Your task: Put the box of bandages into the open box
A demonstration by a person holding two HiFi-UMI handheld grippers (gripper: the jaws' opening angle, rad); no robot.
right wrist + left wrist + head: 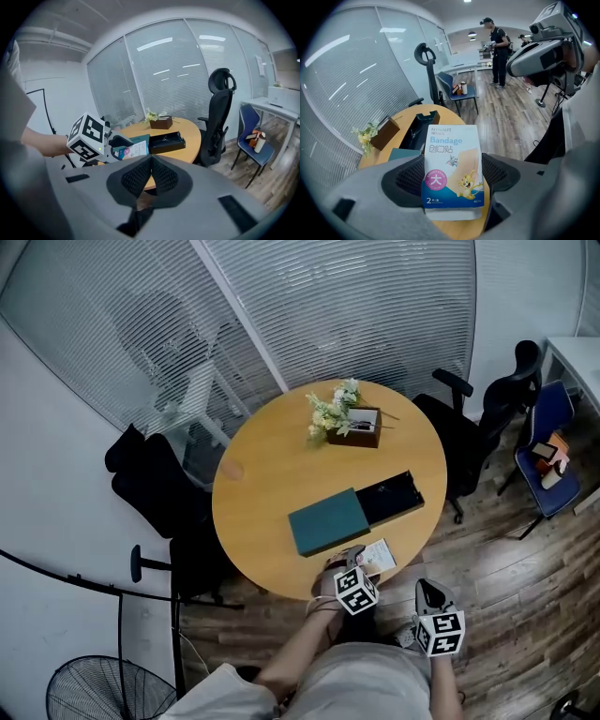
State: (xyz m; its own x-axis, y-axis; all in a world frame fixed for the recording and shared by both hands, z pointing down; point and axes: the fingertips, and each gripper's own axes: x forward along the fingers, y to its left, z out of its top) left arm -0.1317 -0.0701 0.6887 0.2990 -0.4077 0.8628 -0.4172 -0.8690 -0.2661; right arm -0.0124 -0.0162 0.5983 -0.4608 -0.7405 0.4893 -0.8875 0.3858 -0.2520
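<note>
The box of bandages (452,164), white and blue with cartoon print, stands between the pads of my left gripper (367,564), which is shut on its two sides. It hangs over the round table's near edge (281,568). The right gripper view shows that box (133,150) held in the left gripper (118,144). The open black box (394,495) lies past it at the table's middle right, with its teal lid (328,521) beside it. My right gripper (151,173) is shut, its pads meeting on nothing, off the table over the floor at the right (429,594).
A brown box with white flowers (352,423) stands at the table's far side. Black office chairs (478,427) and a blue chair (548,460) stand to the right, and another black chair (155,474) to the left. A person (497,47) stands far off.
</note>
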